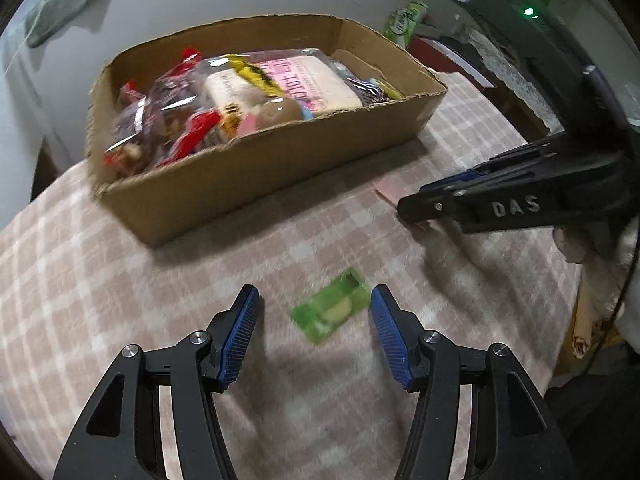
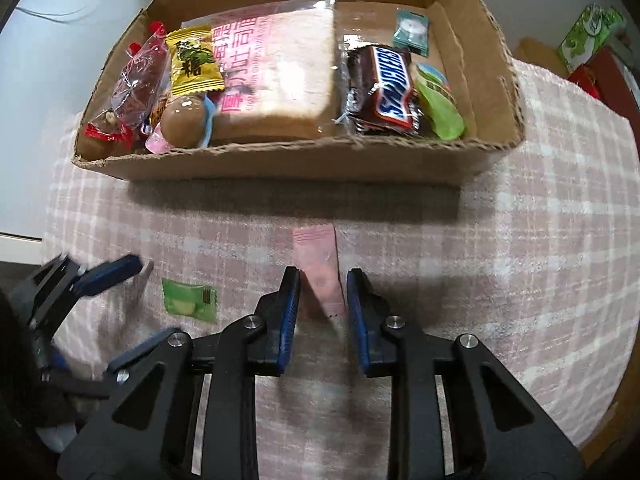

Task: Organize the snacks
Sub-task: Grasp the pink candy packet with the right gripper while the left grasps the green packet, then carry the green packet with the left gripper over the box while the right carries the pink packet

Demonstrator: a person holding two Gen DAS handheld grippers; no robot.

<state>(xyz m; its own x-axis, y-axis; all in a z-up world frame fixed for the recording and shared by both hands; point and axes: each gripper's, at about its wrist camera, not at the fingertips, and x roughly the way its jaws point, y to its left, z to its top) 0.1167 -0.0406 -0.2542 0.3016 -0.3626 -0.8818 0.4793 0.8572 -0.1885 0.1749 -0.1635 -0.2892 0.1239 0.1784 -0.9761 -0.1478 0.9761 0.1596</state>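
A small green snack packet (image 1: 332, 312) (image 2: 188, 300) lies flat on the checked cloth. My left gripper (image 1: 314, 294) (image 2: 146, 300) hangs open over it, one blue pad on each side, neither touching. To the right lies a pink packet (image 2: 316, 252) (image 1: 390, 192). My right gripper (image 2: 322, 276) (image 1: 412, 204) is shut on the pink packet's near end, pointing steeply down. Behind both stands an open cardboard box (image 1: 280, 148) (image 2: 280, 160) holding several snacks, among them a Snickers bar (image 2: 392, 84), a yellow candy (image 2: 192, 60) and a pink-printed toast pack (image 2: 288, 64).
The pink checked cloth (image 1: 120, 280) covers the table, whose edge drops off at the right. A green carton (image 2: 592, 32) (image 1: 406, 20) and a red box (image 2: 600, 76) stand behind the cardboard box to the right. A white-gloved hand (image 1: 580, 240) holds the right gripper.
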